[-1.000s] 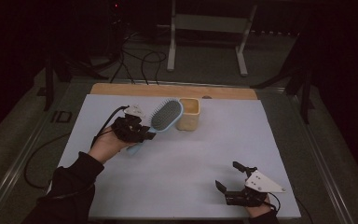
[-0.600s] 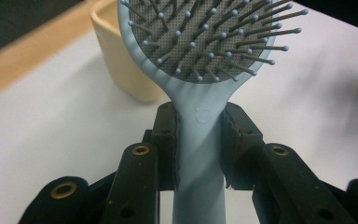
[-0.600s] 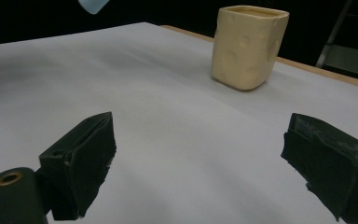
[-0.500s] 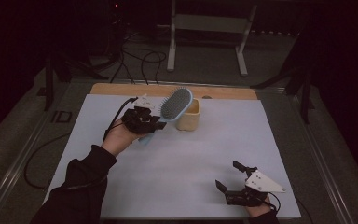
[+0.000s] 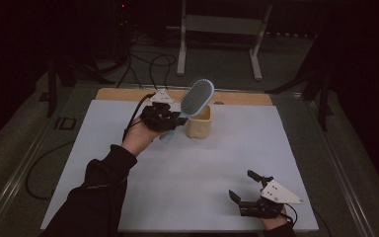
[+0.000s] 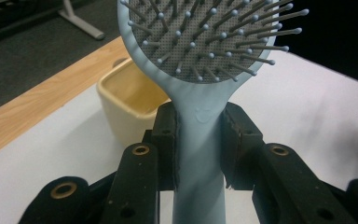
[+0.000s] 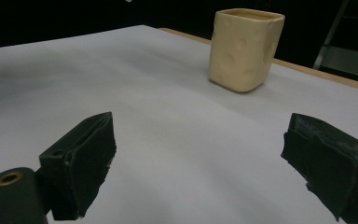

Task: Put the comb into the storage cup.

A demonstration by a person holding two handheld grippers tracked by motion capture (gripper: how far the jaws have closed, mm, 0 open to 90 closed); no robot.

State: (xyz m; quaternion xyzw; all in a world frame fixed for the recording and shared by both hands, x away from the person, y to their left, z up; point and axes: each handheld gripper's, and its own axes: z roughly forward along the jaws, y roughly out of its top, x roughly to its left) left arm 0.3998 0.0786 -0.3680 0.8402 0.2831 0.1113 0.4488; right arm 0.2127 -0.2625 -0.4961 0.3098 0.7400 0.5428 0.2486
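We take the cream cup [image 5: 199, 123] as our landmark: it stands upright on the white table [image 5: 187, 173], close to the wooden strip along the table's far edge. Our left claw [image 5: 176, 120] sits just to the left of the cup, raised off the table, and its jaws are pressed against both sides of the handle of the pale blue hairbrush [image 5: 195, 98], pinching it firmly. In the left gripper view the handle runs straight up between the two black jaws, and the brush head with its grey pad and ball-tipped bristles rises above the cup's open mouth, bristles turned toward the camera. From the high view the brush head tilts up and to the right, over the cup's rim and not inside it. Our right claw [image 5: 245, 187] rests low, well away from the cup at the near right of the table, its jaws spread wide with nothing between them.
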